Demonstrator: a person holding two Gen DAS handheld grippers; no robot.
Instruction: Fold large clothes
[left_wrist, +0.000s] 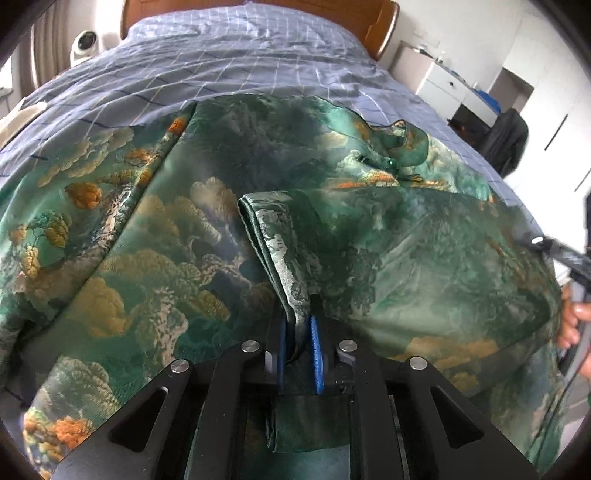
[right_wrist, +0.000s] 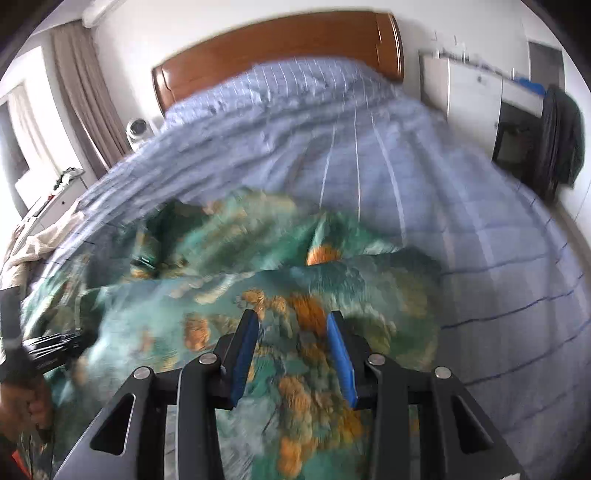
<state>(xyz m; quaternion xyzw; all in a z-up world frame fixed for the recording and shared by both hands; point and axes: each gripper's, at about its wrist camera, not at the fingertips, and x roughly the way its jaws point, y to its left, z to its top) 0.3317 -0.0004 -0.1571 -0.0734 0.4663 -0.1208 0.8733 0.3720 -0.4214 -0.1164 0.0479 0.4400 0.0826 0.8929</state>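
A large green satin garment (left_wrist: 280, 155) with orange and gold cloud patterns lies spread on the bed; it also shows, blurred, in the right wrist view (right_wrist: 229, 251). My left gripper (left_wrist: 299, 332) is shut on a folded edge of the garment (left_wrist: 273, 236), which rises as a ridge from between the blue pads. My right gripper (right_wrist: 291, 332) is open and empty, its blue pads (right_wrist: 341, 354) apart just above the garment's orange-patterned part. The collar with a green button (left_wrist: 391, 162) lies at the far right of the cloth.
The bed has a blue checked cover (left_wrist: 229, 62) and a wooden headboard (right_wrist: 280, 40). A white camera (left_wrist: 86, 44) sits at the bed's left, a white cabinet (right_wrist: 476, 96) and dark hanging clothes (right_wrist: 561, 140) at the right. The other gripper shows at the frame edge (left_wrist: 569, 258).
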